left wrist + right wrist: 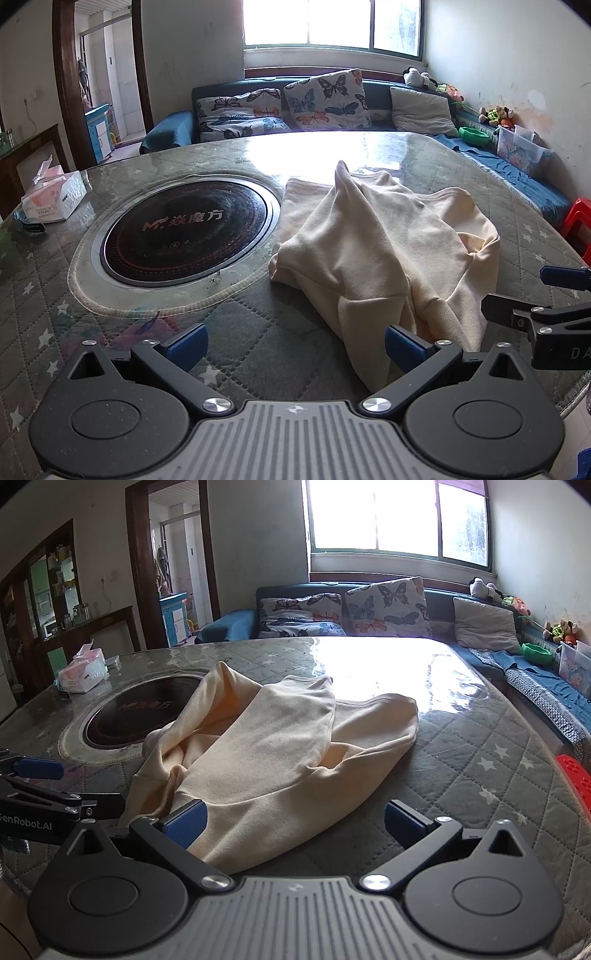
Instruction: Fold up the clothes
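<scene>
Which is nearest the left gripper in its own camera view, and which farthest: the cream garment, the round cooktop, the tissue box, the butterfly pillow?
From the left gripper:
1. Garment: right beside its right finger.
2. Cooktop: ahead, left, set into the table.
3. Tissue box: far left edge of the table.
4. Butterfly pillow: on the sofa beyond the table.

"GenRobot.AI" on left tongs (40, 771)

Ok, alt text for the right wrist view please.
A cream garment lies crumpled on a quilted table, just ahead of the open right gripper. The left gripper shows at the left edge, near a round cooktop set in the table; a sofa sits under a bright window behind.
</scene>
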Action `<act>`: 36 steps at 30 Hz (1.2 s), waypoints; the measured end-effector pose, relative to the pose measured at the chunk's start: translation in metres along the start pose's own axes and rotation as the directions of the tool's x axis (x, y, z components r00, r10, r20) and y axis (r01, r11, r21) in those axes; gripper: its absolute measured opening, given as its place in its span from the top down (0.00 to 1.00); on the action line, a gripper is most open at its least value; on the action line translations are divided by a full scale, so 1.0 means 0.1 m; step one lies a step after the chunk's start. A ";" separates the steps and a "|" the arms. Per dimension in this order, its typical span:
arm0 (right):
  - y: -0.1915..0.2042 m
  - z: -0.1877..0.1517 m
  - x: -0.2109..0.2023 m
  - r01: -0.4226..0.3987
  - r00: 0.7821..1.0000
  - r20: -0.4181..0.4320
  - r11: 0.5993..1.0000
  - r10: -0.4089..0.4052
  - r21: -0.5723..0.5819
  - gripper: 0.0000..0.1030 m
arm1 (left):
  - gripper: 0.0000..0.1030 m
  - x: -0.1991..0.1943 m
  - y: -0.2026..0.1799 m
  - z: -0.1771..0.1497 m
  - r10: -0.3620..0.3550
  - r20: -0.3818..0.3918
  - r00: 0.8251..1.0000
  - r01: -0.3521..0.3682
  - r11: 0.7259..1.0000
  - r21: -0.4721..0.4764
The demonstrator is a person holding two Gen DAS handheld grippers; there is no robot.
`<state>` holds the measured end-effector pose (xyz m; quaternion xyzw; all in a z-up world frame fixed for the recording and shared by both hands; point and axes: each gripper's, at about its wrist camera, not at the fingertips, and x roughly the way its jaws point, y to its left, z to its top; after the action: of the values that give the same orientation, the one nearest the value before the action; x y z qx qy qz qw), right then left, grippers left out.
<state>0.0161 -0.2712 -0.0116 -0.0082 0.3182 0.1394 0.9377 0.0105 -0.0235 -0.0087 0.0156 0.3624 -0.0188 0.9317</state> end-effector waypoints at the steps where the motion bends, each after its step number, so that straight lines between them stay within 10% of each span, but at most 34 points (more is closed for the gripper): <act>1: 0.00 0.00 0.01 -0.002 1.000 -0.001 1.000 0.002 -0.001 0.00 | 0.00 0.00 0.00 0.01 0.000 0.000 1.000 0.000 1.000 0.000; 29: -0.08 0.36 0.38 -0.009 1.000 -0.024 0.999 0.008 -0.050 0.00 | 0.01 0.38 -0.04 0.79 -0.022 0.119 0.993 0.015 0.998 0.063; 36: -0.19 0.51 0.49 0.004 1.000 -0.020 0.999 -0.005 -0.043 0.00 | 0.17 0.76 -0.17 1.15 -0.099 0.114 0.989 0.088 0.992 0.094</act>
<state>0.0886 -0.2711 -0.0015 -0.0304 0.3244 0.1438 0.9344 0.1434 -0.0476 0.0240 0.0388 0.3059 -0.0795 0.9479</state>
